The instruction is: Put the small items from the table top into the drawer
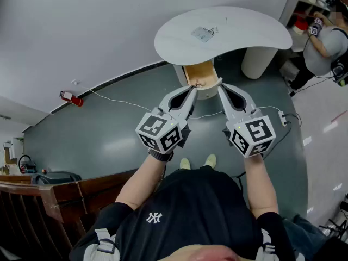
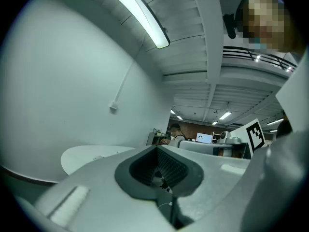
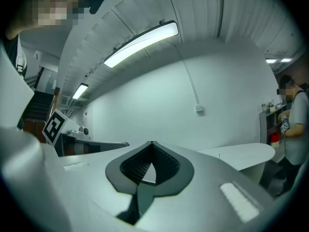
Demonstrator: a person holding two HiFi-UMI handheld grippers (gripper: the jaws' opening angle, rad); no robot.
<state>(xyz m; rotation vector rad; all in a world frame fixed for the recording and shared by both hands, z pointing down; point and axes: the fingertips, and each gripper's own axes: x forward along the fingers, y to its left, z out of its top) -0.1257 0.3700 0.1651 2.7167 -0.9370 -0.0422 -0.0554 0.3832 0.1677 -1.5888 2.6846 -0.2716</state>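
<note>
A white kidney-shaped table (image 1: 244, 31) stands ahead of me, with a small flat packet (image 1: 202, 33) and a tiny item (image 1: 225, 19) on its top. Under its near edge a wooden drawer (image 1: 198, 72) is pulled out. My left gripper (image 1: 193, 87) and right gripper (image 1: 220, 84) are held level side by side, their tips just short of the drawer's front. Both are shut with nothing between the jaws. In the left gripper view the left gripper (image 2: 157, 148) points past the table (image 2: 91, 153). In the right gripper view the table (image 3: 241, 153) lies to the right of the right gripper (image 3: 152, 144).
The table's white pedestal (image 1: 258, 61) stands right of the drawer. A power strip (image 1: 283, 117) with a cable lies on the floor at right. A person (image 1: 326, 42) stands by a shelf (image 1: 304, 4) at far right. A red object (image 1: 70, 98) lies by the wall; a wooden counter (image 1: 54, 189) is at left.
</note>
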